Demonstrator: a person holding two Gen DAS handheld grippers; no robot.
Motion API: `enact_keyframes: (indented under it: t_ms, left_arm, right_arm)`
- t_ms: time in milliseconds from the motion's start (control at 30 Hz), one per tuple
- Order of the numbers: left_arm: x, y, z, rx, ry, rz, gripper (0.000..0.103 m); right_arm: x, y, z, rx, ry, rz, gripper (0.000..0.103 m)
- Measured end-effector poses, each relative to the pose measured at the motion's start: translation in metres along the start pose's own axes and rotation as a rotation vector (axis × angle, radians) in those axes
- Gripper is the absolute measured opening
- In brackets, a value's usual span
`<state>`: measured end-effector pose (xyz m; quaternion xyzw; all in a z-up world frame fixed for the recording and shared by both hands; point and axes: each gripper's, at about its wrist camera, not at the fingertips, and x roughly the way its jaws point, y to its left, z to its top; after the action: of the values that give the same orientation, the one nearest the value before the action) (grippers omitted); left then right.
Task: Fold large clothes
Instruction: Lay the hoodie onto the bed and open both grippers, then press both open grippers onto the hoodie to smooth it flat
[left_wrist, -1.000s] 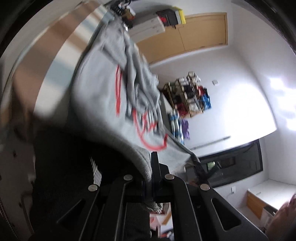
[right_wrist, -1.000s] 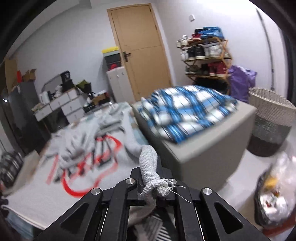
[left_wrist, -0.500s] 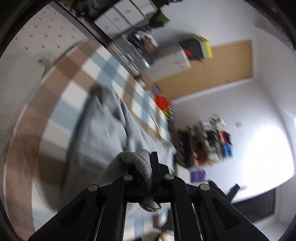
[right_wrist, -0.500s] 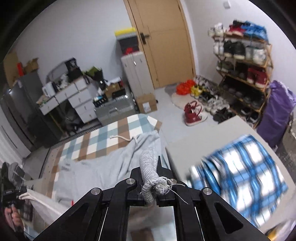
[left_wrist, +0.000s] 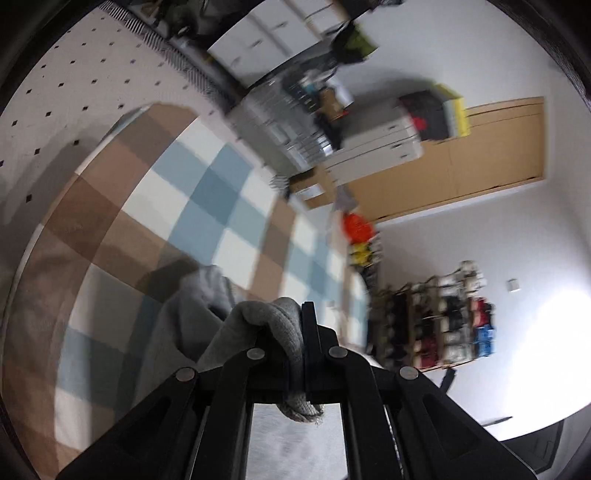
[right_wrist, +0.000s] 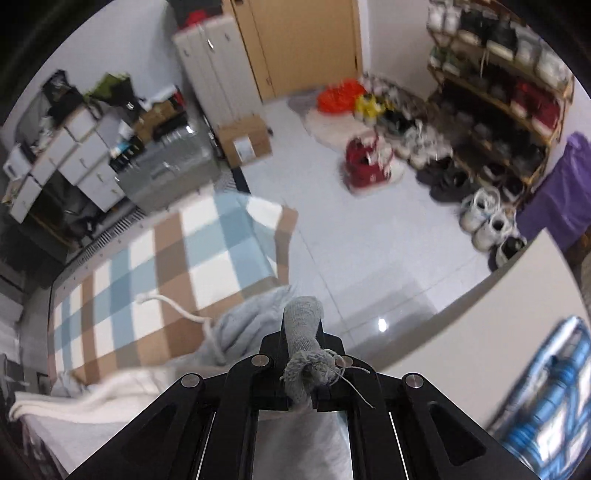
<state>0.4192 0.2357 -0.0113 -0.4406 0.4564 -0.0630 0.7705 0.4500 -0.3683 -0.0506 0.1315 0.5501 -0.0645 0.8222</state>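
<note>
A grey hoodie (left_wrist: 192, 317) lies bunched on a brown, blue and white checked mat (left_wrist: 207, 199). My left gripper (left_wrist: 301, 332) is shut on a ribbed grey edge of the hoodie, which folds over its left finger. In the right wrist view my right gripper (right_wrist: 303, 332) is shut on another ribbed edge (right_wrist: 303, 317) with frayed threads hanging at the back. The hoodie's body (right_wrist: 251, 321) trails down to the left, and its white drawstring (right_wrist: 173, 306) runs across the mat (right_wrist: 177, 254). Most of the hoodie is hidden beneath the grippers.
A white towel-like cloth (right_wrist: 85, 398) lies by the mat's near edge. A blue plaid garment (right_wrist: 554, 395) rests on a pale block (right_wrist: 498, 314) at right. A shoe rack (right_wrist: 498, 85), loose shoes, a cardboard box (right_wrist: 243, 142), drawers (right_wrist: 66, 155) and a wooden door (left_wrist: 480, 147) ring the tiled floor.
Both grippers have swept across the mat with the hoodie's edges still held. The hoodie's red print has gone out of sight. The right view has tipped down from the block to the floor.
</note>
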Motion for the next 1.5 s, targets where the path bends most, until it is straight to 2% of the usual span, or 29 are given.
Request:
enact_keyframes:
  t_ms: [133,200,233,267,300,333,367,433,467,500,633,700,800,833,900,933,1000,1067,1100,1133,1167,1233,1333,1400,1433,1500]
  left_arm:
    - [0.031,0.04,0.002,-0.11,0.145,0.111,0.002]
    - [0.027,0.045,-0.002,-0.087,0.136,0.119,0.003]
    - [0.02,0.042,-0.005,-0.053,0.122,0.101,0.007]
    - [0.01,0.036,-0.009,-0.012,0.104,0.092,0.021]
    - [-0.003,0.031,-0.012,0.019,0.065,0.088,0.033]
    - [-0.013,0.027,-0.01,0.032,0.021,0.077,0.059]
    - [-0.038,0.023,-0.013,0.035,-0.07,0.048,0.077]
    - [-0.071,0.025,-0.017,-0.008,-0.185,-0.003,0.087]
    - [-0.084,0.025,-0.021,-0.017,-0.203,-0.036,0.087]
    - [-0.091,0.024,-0.027,-0.01,-0.189,-0.038,0.087]
    - [-0.098,0.011,-0.078,0.1,-0.076,0.037,0.087]
    - [-0.095,0.005,-0.124,0.195,0.01,0.05,0.087]
    - [-0.086,0.005,-0.182,0.275,0.122,0.082,0.087]
    - [-0.082,0.009,-0.205,0.298,0.168,0.088,0.087]
    - [-0.074,0.021,-0.24,0.331,0.245,0.092,0.087]
    - [-0.07,0.022,-0.245,0.337,0.258,0.098,0.087]
    - [-0.062,0.039,-0.269,0.35,0.275,0.149,0.087]
    - [-0.055,0.06,-0.275,0.332,0.275,0.231,0.087]
    - [-0.054,0.069,-0.271,0.301,0.27,0.226,0.086]
    - [-0.063,0.072,-0.269,0.283,0.231,0.18,0.088]
    - [-0.07,0.075,-0.267,0.264,0.203,0.182,0.088]
    - [-0.079,0.082,-0.265,0.223,0.201,0.189,0.088]
    - [-0.085,0.08,-0.26,0.19,0.208,0.186,0.088]
    - [-0.089,0.069,-0.26,0.189,0.21,0.14,0.088]
    - [-0.086,0.061,-0.259,0.196,0.214,0.109,0.088]
    - [-0.082,0.034,-0.264,0.238,0.229,0.033,0.088]
  right_arm:
    - [0.032,-0.007,0.003,0.018,0.096,0.05,0.01]
    - [0.022,-0.014,0.003,0.057,0.05,0.119,0.012]
    - [0.01,-0.021,0.005,0.078,-0.003,0.157,0.028]
    - [-0.008,-0.029,0.006,0.095,-0.087,0.18,0.056]
    - [-0.023,-0.034,0.008,0.098,-0.163,0.19,0.069]
    - [-0.039,-0.039,0.007,0.096,-0.228,0.189,0.082]
    - [-0.057,-0.044,0.004,0.098,-0.29,0.189,0.082]
    - [-0.078,-0.044,-0.004,0.06,-0.308,0.234,0.083]
    - [-0.083,-0.038,-0.01,0.025,-0.296,0.263,0.086]
    - [-0.088,-0.033,-0.017,-0.007,-0.286,0.279,0.087]
    - [-0.101,0.014,-0.075,-0.245,-0.227,0.275,0.092]
    - [-0.099,0.039,-0.114,-0.367,-0.184,0.281,0.094]
    - [-0.092,0.066,-0.16,-0.486,-0.106,0.295,0.094]
    - [-0.092,0.073,-0.18,-0.518,-0.09,0.332,0.094]
    - [-0.095,0.077,-0.213,-0.553,-0.093,0.393,0.094]
    - [-0.094,0.079,-0.231,-0.574,-0.111,0.404,0.094]
    - [-0.083,0.083,-0.259,-0.63,-0.131,0.335,0.099]
    - [-0.057,0.09,-0.278,-0.702,-0.131,0.196,0.1]
    - [-0.051,0.09,-0.283,-0.709,-0.125,0.177,0.099]
    - [-0.046,0.089,-0.284,-0.707,-0.122,0.168,0.103]
    - [-0.042,0.089,-0.283,-0.701,-0.115,0.16,0.103]
    - [-0.039,0.091,-0.281,-0.7,-0.065,0.144,0.103]
    - [-0.054,0.108,-0.268,-0.745,0.005,0.056,0.103]
    - [-0.084,0.127,-0.262,-0.779,-0.081,0.055,0.103]
    - [-0.105,0.14,-0.258,-0.793,-0.143,0.099,0.103]
    - [-0.114,0.159,-0.249,-0.795,-0.13,0.154,0.103]
